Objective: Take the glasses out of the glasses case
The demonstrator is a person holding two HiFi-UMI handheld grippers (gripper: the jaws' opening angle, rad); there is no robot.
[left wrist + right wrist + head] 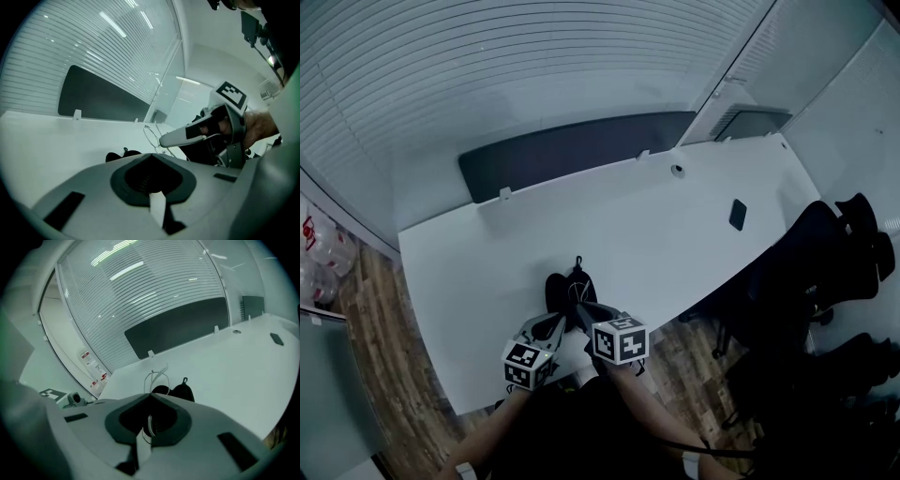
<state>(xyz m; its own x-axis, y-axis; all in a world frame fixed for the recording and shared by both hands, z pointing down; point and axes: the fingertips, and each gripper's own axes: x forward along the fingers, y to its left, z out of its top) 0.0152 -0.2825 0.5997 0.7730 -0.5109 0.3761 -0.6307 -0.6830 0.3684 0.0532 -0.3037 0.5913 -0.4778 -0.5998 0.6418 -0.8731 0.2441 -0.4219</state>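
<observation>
A black glasses case (569, 289) lies open near the front edge of the white table (609, 225). My left gripper (555, 321) reaches its near edge, jaws closed on it; in the left gripper view the case (122, 154) peeks over the closed jaws (150, 157). My right gripper (581, 315) sits beside it, shut on thin wire-rimmed glasses (157, 378). The frame runs up from the jaws (150, 398) above the case (176, 391). From the left gripper view the glasses (152, 136) hang at the right gripper's fingertips (165, 139).
A small dark flat object (737, 214) lies far right on the table, with a cable hole (677, 171) behind it. A dark panel (572, 150) lines the back edge. Black office chairs (811, 281) crowd the right side. Water bottles (317, 258) stand on the floor at the left.
</observation>
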